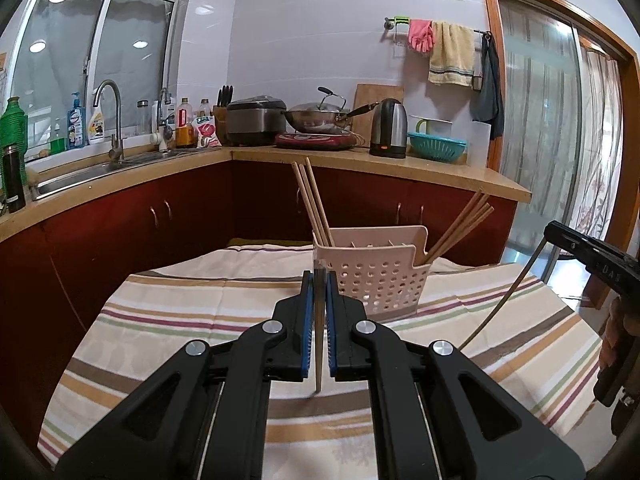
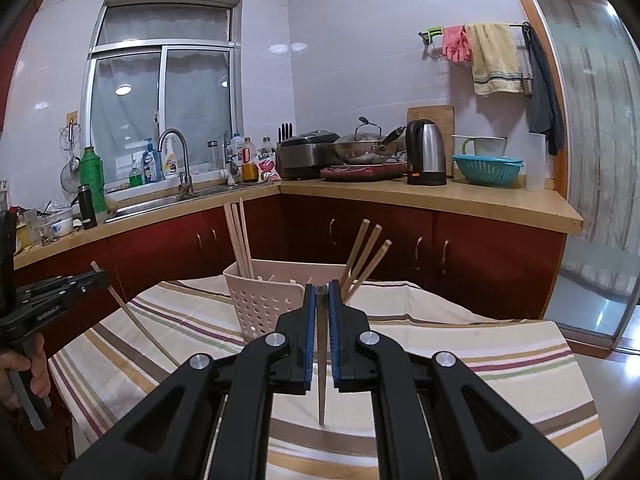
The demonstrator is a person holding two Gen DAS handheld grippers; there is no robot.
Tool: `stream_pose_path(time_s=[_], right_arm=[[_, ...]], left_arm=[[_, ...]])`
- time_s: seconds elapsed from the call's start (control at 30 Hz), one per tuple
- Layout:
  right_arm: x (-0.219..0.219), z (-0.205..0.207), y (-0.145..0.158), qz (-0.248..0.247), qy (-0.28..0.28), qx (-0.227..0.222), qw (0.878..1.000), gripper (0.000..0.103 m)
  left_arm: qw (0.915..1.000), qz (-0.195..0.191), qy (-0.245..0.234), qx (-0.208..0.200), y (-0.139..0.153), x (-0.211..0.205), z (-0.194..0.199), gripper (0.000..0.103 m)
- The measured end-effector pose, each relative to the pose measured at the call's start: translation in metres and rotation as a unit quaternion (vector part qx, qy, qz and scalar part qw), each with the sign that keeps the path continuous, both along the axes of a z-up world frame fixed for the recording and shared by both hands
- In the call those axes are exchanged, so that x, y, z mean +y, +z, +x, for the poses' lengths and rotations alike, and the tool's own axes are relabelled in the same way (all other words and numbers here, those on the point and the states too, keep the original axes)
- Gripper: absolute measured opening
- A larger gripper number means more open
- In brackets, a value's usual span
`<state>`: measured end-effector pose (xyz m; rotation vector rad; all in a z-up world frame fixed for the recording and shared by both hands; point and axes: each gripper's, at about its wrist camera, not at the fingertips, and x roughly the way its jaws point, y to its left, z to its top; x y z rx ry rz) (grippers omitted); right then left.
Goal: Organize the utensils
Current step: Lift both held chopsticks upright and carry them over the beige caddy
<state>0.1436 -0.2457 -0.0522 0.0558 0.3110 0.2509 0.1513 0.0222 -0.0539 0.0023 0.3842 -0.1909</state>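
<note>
A pink perforated utensil holder (image 1: 380,284) (image 2: 260,304) stands on the striped tablecloth. Wooden chopsticks lean in its left end (image 1: 314,208) (image 2: 240,240), and more lean in its right end (image 1: 460,228) (image 2: 366,256). My left gripper (image 1: 319,276) is shut on one chopstick (image 1: 319,360), which hangs upright between the blue pads just in front of the holder. My right gripper (image 2: 321,290) is shut on another chopstick (image 2: 322,380), also upright and near the holder. Each gripper shows in the other's view, the right one (image 1: 560,234) and the left one (image 2: 98,276), with its stick slanting down.
The table under the striped cloth (image 1: 180,320) (image 2: 480,360) has dark red cabinets (image 1: 120,232) close behind it. The counter above them carries a sink (image 2: 160,204), bottles, a rice cooker, a wok, a kettle (image 2: 426,152) and a teal colander. A glass door is at the right.
</note>
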Motion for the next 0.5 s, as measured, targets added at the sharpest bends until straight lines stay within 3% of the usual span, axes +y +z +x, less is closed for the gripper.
stream_pose_path(time_s=[0.5], right_arm=[[0.007,0.021,0.005,0.002,0.001,0.001,1.0,0.007]], left_arm=[[0.9999,-0.009,-0.009,-0.002,0.006,0.002,0.028,0.006]])
